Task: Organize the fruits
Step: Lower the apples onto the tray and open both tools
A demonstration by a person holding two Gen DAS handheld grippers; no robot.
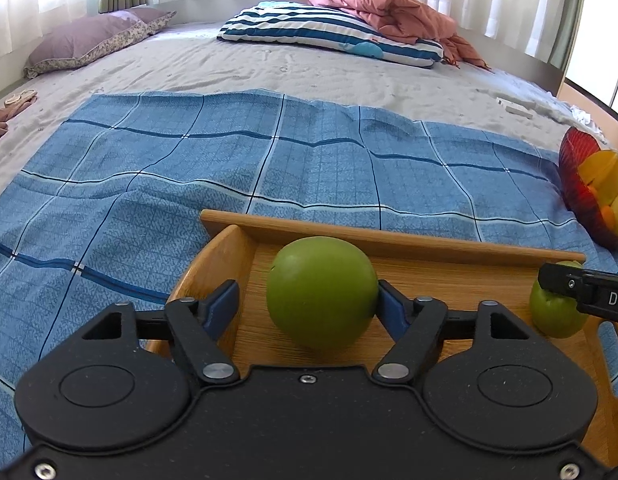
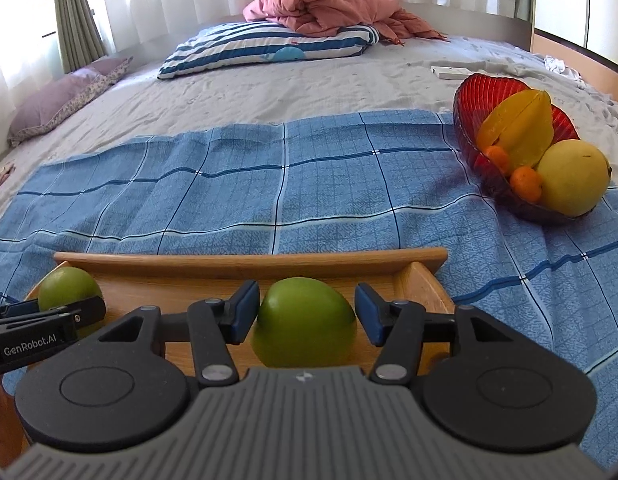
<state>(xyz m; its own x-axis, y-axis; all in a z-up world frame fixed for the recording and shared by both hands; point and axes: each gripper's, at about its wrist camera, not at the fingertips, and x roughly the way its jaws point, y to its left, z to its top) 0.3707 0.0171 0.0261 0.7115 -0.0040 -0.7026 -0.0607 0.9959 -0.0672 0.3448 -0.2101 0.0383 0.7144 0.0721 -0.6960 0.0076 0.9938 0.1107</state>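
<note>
A wooden tray (image 1: 389, 236) (image 2: 249, 258) lies on a blue checked cloth (image 1: 269, 168) (image 2: 269, 184) on the bed. Two green apples rest in it. My left gripper (image 1: 307, 296) is open around the left apple (image 1: 321, 292) (image 2: 67, 292): a gap shows at the left pad, and the right pad sits at the apple's edge. My right gripper (image 2: 305, 300) is open around the right apple (image 2: 305, 322) (image 1: 557, 312), its pads close beside it. Each view also catches a black finger of the other gripper at its side edge.
A red glass bowl (image 2: 469, 120) (image 1: 577, 176) on the cloth's right side holds a starfruit (image 2: 521, 128), small oranges (image 2: 527, 184) and a yellow mango (image 2: 573, 176). Farther back lie a striped pillow (image 2: 269, 50), a pink blanket (image 2: 329, 10) and a purple pillow (image 1: 89, 40).
</note>
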